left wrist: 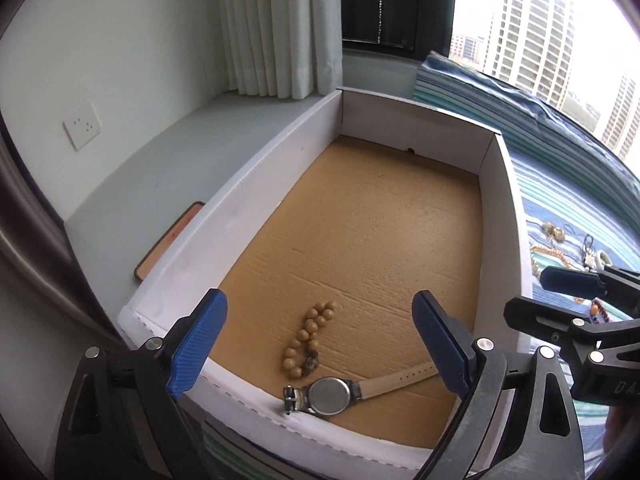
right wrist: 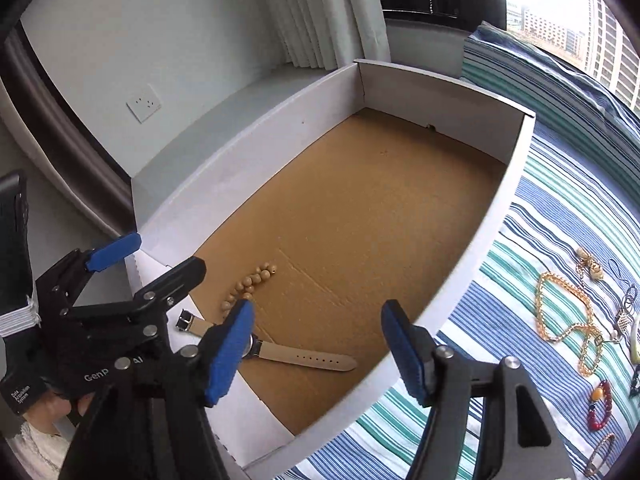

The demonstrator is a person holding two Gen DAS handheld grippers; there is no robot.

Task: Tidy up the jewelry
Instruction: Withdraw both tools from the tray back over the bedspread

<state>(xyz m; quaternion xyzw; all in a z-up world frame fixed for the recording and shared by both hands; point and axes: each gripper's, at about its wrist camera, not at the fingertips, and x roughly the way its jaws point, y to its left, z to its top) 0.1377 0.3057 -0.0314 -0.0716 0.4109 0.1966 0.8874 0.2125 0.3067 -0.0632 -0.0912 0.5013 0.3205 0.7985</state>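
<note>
A white-walled box with a brown cardboard floor lies on a striped cloth. Near its front wall rest a tan bead bracelet and a wristwatch with a beige strap, lying face down. My left gripper hangs open over them, with nothing between its blue pads. In the right wrist view the bracelet and the watch strap lie just beyond my right gripper, which is open and empty above the box's front right corner. The left gripper stands to its left.
Loose jewelry lies on the striped cloth right of the box: a gold chain, a red bead bracelet, a bangle and small pendants. A flat dark object lies on the grey ledge left of the box. Curtain and window stand behind.
</note>
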